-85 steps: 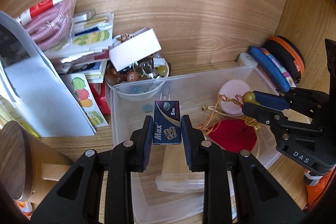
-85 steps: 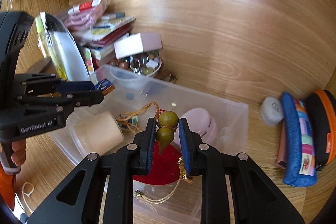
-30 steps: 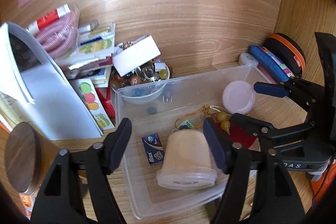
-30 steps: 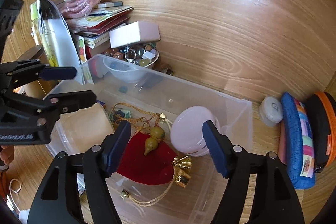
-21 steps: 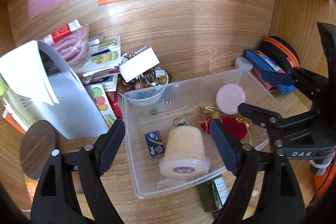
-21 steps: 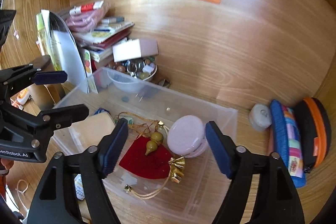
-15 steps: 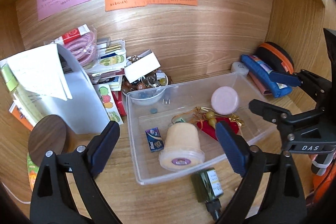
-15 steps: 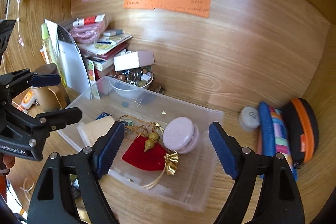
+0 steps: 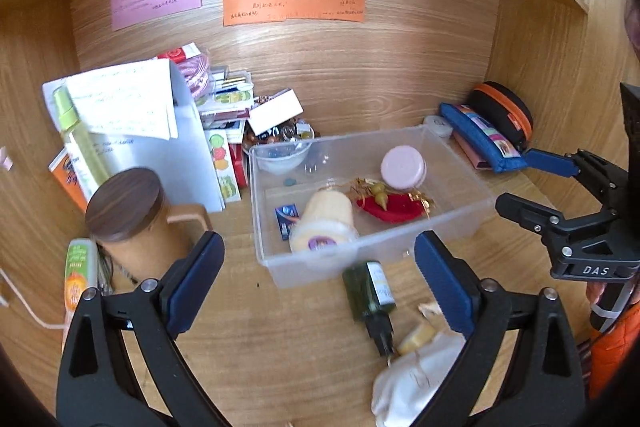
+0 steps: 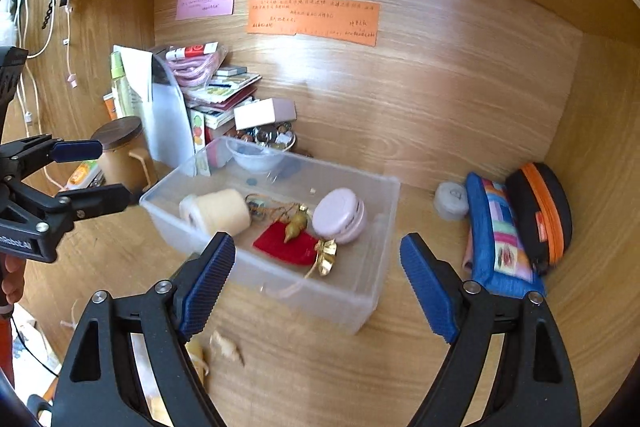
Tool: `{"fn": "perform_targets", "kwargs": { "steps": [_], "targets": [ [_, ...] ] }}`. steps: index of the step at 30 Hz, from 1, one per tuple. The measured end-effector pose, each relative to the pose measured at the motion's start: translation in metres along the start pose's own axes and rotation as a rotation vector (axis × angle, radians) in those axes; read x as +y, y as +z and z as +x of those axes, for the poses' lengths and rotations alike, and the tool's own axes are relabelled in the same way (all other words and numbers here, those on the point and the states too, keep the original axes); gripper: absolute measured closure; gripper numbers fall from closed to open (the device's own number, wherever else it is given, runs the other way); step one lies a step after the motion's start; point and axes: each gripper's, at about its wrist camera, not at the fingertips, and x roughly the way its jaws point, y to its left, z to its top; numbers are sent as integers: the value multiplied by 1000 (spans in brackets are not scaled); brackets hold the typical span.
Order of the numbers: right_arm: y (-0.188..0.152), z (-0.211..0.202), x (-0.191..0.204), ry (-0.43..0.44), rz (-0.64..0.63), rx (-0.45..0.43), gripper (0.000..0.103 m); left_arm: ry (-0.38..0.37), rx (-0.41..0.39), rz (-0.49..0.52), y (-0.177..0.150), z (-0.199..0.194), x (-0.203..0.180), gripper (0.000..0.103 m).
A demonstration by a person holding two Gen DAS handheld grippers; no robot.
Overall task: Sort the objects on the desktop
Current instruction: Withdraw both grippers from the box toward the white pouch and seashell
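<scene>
A clear plastic bin (image 9: 460,219) stands on the wooden desk. In it lie a small blue blade box (image 9: 287,221), a gourd charm (image 9: 380,193) on a red pouch (image 9: 394,211), a cream jar (image 9: 326,223) on its side and a pink round case (image 9: 403,167). My left gripper (image 9: 318,247) hangs above the bin's near wall, its jaws opening with nothing held. My right gripper (image 10: 316,245) is over the bin's (image 10: 360,179) near edge, jaws also opening and empty, with the gourd charm (image 10: 294,225) beyond its fingertips.
A dark green bottle (image 9: 370,293) and a white cloth pouch (image 9: 416,383) lie on the desk before the bin. A wooden-lidded mug (image 9: 128,203) and stacked books (image 9: 224,107) stand to the left. A blue pencil case (image 9: 484,139) and an orange-trimmed case (image 9: 504,107) sit at the right wall.
Both grippers let go, the left of the blade box and the right of the gourd charm, which now lie in the bin. Both then pulled back and up, jaws widening.
</scene>
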Motion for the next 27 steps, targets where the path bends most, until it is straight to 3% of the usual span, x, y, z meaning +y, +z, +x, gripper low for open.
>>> {"fn": "perform_targets", "kwargs": {
  "steps": [9,18,27],
  "targets": [
    [-32,-11,3,31,47,41,20,-5,20,-24,-34,-18,-8,5],
    [-62,-19,6,38,72,81,20,-89,32,-25,-65,-33,-30,5],
    [-78,-20,0,55,117,116,20,-149,139,-11,-95,-4,-50,5]
  ]
}}
